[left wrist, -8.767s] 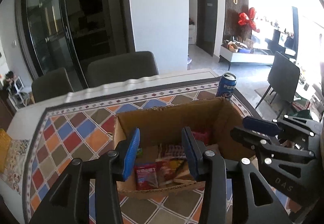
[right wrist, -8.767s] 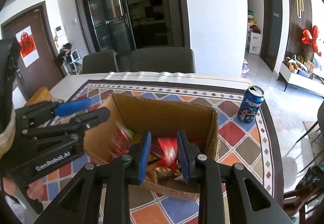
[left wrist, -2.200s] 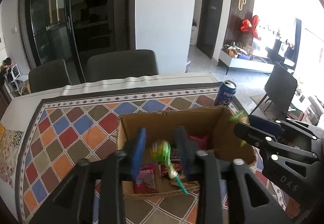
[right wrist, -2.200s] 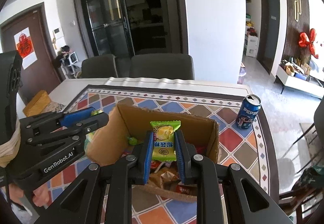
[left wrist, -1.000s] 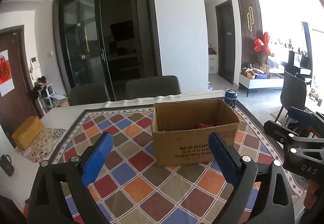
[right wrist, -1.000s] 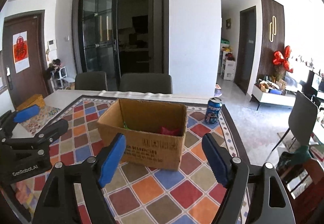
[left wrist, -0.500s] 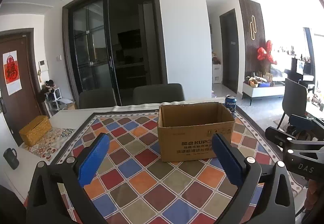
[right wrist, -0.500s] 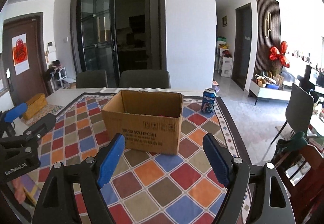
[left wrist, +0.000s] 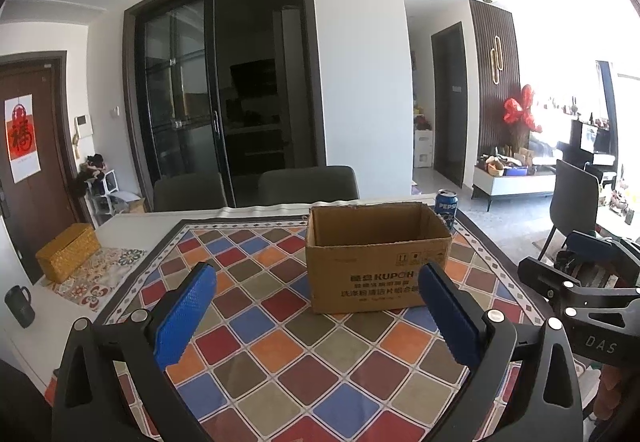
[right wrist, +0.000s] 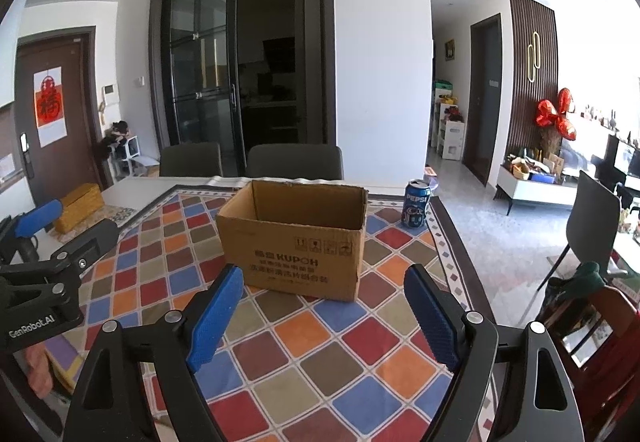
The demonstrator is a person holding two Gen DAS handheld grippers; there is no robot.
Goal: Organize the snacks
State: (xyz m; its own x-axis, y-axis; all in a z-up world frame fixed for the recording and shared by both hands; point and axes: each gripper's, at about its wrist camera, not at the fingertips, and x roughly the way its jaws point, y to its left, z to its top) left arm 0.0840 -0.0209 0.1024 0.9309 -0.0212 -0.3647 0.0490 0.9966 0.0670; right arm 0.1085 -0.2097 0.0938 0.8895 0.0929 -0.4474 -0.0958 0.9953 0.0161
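Cardboard box (left wrist: 376,262) mid-tablecloth (left wrist: 280,346), left tool (left wrist: 316,296) released wide, right tool (right wrist: 322,300) opening, empty, near edge.

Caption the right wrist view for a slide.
Right claw, empty and opening, faces a cardboard box on a checked tablecloth, soda can behind it.

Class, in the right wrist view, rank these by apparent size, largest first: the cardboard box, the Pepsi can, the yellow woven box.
1. Cardboard box, clearly largest.
2. Yellow woven box, partly hidden by the other gripper.
3. Pepsi can, smallest.
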